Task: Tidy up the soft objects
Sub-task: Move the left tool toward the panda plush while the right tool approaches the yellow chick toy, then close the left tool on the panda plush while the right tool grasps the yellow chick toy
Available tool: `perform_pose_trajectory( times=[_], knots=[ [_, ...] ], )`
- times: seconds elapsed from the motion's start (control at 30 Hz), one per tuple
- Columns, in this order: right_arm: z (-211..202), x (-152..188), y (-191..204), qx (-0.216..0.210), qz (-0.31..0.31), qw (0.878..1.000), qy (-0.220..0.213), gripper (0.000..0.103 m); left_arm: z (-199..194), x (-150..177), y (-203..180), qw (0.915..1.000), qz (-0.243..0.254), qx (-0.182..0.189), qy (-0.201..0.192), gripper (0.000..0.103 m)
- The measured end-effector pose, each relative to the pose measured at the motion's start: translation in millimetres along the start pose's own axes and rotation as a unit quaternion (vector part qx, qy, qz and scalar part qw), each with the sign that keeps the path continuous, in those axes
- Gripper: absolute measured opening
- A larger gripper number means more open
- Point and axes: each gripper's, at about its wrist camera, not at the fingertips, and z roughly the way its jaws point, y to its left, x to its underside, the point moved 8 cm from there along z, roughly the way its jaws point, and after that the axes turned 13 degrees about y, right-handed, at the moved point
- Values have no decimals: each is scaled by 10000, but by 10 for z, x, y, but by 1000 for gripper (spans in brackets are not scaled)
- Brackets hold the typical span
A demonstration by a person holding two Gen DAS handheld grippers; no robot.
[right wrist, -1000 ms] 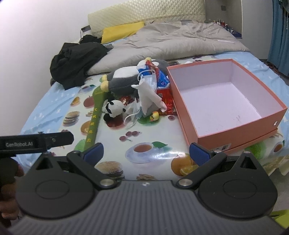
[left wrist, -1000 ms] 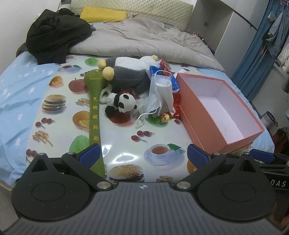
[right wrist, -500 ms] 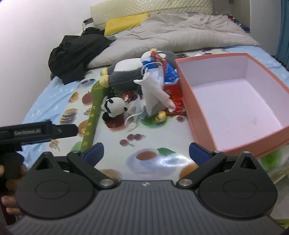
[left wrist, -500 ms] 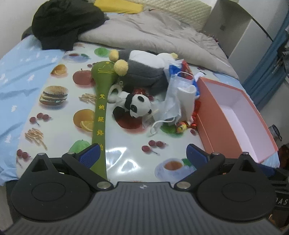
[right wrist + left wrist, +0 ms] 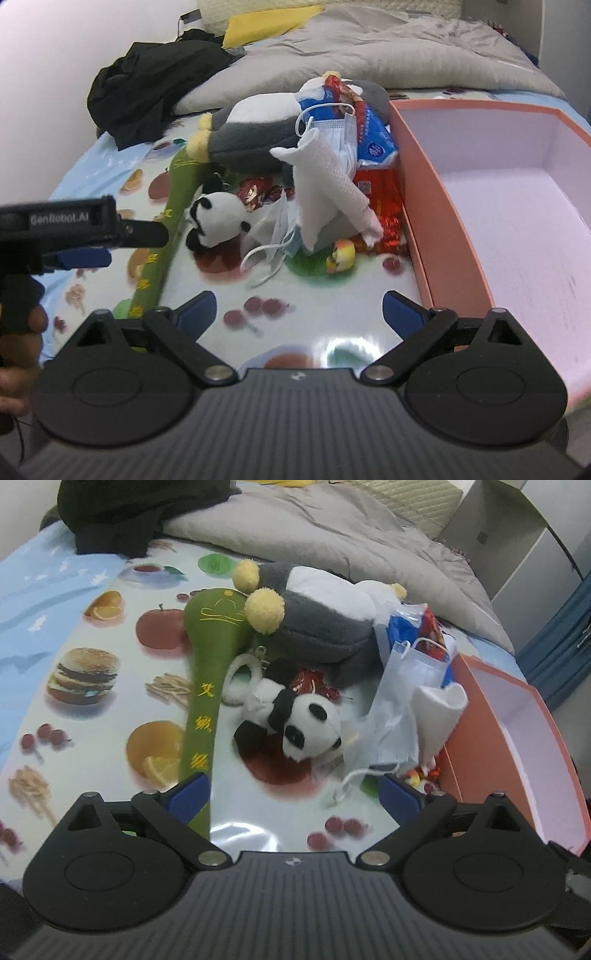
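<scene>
Nothing is sorted yet: the orange box (image 5: pixel 491 236) on the bed sits empty. Panda plush (image 5: pixel 295 723), penguin plush (image 5: pixel 314 627) and masks (image 5: pixel 332 136) lie piled beside it. Left gripper (image 5: pixel 293 797) and right gripper (image 5: pixel 299 310) gape wide, empty.

Someone's bedroom for sure: a bed (image 5: pixel 74 173) with a rumpled grey duvet (image 5: pixel 388 55), yellow pillow (image 5: pixel 269 22), padded headboard (image 5: pixel 417 506).

Fuzzy plush panda (image 5: pixel 303 723), glossy tablecloth (image 5: pixel 236 823)
</scene>
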Motion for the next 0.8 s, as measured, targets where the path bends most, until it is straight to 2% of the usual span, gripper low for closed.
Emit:
perform_pose_trajectory(
  times=[0.1,0.2,0.27,0.33,0.37,0.4,0.47,0.5,0.6,0.67,0.73,0.8],
  knots=[
    [160,-118,-27,-63,-21,10000,-67,98,157,-141,-6,10000,-45,58,18,98],
    [313,-219,-51,75,-44,9999,-117,98,291,-253,5,9998,-142,125,17,96],
    [440,-269,-61,56,-74,10000,-32,98,374,-299,18,9995,-252,211,42,92],
    [555,-303,-92,255,-45,9996,77,95,464,-345,34,9988,-386,300,72,90],
    [608,-313,-105,367,-64,9992,119,75,509,-358,34,9985,-430,316,96,88],
    [671,-316,-121,510,-101,9984,214,60,555,-374,32,9982,-472,340,111,87],
    [805,-307,-178,654,1,9970,421,59,615,-400,33,9976,-556,398,130,84],
    [846,-307,-203,627,101,9968,475,54,636,-415,27,9972,-594,446,107,84],
    [903,-341,-255,649,180,9968,424,52,695,-457,23,9961,-720,507,91,80],
    [924,-364,-278,604,203,9972,392,51,730,-477,28,9953,-797,549,85,72],
    [948,-380,-298,614,169,9972,389,46,779,-492,31,9952,-827,510,123,65],
    [969,-378,-319,635,144,9970,425,31,813,-489,32,9947,-852,550,166,61]
  ],
)
